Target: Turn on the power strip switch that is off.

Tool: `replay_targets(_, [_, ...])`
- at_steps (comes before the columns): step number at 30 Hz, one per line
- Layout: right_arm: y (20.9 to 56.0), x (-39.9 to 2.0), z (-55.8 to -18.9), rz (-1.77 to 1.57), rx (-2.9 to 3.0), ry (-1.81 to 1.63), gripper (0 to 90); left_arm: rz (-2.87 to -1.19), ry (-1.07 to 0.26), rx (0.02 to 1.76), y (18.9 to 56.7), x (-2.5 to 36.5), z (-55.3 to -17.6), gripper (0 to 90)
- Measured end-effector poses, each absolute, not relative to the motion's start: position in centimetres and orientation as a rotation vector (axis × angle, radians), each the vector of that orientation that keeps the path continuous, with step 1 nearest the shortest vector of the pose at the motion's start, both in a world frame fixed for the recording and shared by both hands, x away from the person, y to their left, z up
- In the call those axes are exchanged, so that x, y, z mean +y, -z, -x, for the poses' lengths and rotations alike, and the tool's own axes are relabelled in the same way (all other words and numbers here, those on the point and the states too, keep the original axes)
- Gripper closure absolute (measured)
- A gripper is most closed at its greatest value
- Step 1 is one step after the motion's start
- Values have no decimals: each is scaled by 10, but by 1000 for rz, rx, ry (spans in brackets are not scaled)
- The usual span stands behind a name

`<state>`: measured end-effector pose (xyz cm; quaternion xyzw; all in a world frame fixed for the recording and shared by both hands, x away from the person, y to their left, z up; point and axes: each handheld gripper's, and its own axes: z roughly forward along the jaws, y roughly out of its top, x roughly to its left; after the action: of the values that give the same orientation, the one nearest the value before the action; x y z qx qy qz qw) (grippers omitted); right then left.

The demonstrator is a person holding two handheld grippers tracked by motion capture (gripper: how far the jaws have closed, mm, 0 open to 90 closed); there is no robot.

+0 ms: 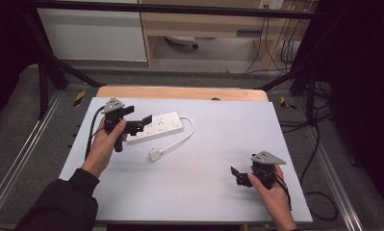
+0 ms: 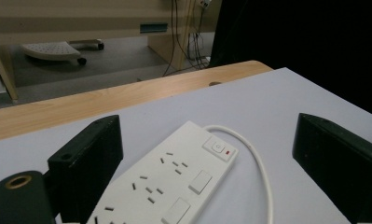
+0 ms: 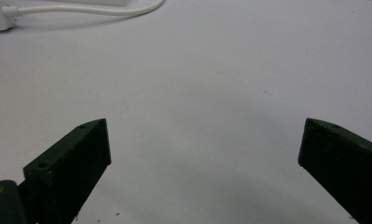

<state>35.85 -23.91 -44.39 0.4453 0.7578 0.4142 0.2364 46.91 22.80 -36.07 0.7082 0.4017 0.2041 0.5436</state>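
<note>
The power strip [image 2: 169, 179] lies between the left gripper's [image 2: 211, 163] parted jaws.

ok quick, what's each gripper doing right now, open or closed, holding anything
Left gripper: open, jaws astride the white power strip, not clamped on it.
Right gripper: open, holding nothing, over bare table.

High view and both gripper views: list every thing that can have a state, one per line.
Power strip: flat on the table, sockets empty, between the left gripper's open jaws.
Plug: unplugged, lying on the table.
Cord: slack, curved.
Left gripper: open, over the strip's end.
Right gripper: open, holding nothing, above bare table.
</note>
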Motion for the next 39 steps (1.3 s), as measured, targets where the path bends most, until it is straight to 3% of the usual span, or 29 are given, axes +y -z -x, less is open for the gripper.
replay_targets(25, [444,-238,-359,-1221,2078,-1133,28,-1622,-536,943,357,286,-415,73])
replay_targets(39, [444,-239,-359,-1220,2077,-1133,28,-1609,-568,963,381,303,-374,72])
